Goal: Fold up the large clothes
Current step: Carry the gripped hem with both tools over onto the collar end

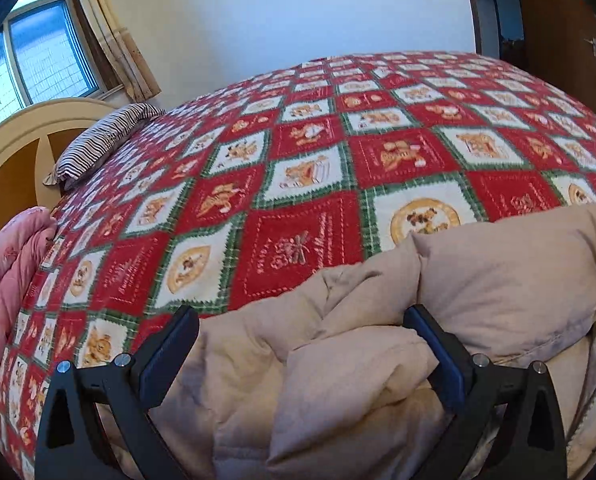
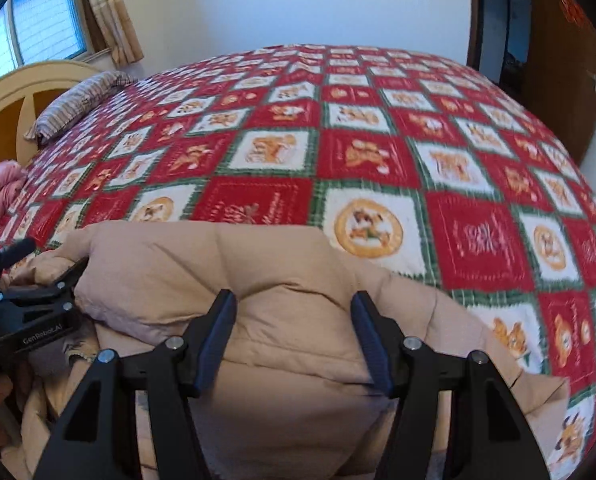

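Beige and puffy, the big coat (image 1: pixel 378 360) lies right under and in front of both grippers, on a bed with a red, white and green blanket (image 1: pixel 298 160). The left gripper (image 1: pixel 302 320) has its fingers spread wide over a soft fold. The right gripper (image 2: pixel 293 304) is spread too, with coat bulging between its fingers. Far ahead to the left sits a striped pillow (image 1: pixel 97 144).

White lettering reading "GenRoboLAI", or close to it, shows on the black body of the left gripper (image 2: pixel 21 276), seen at the left edge of the right wrist view. The red squares of the bedspread (image 1: pixel 298 252) carry stitched script, but it's too blurred to read. Nothing else is legible.
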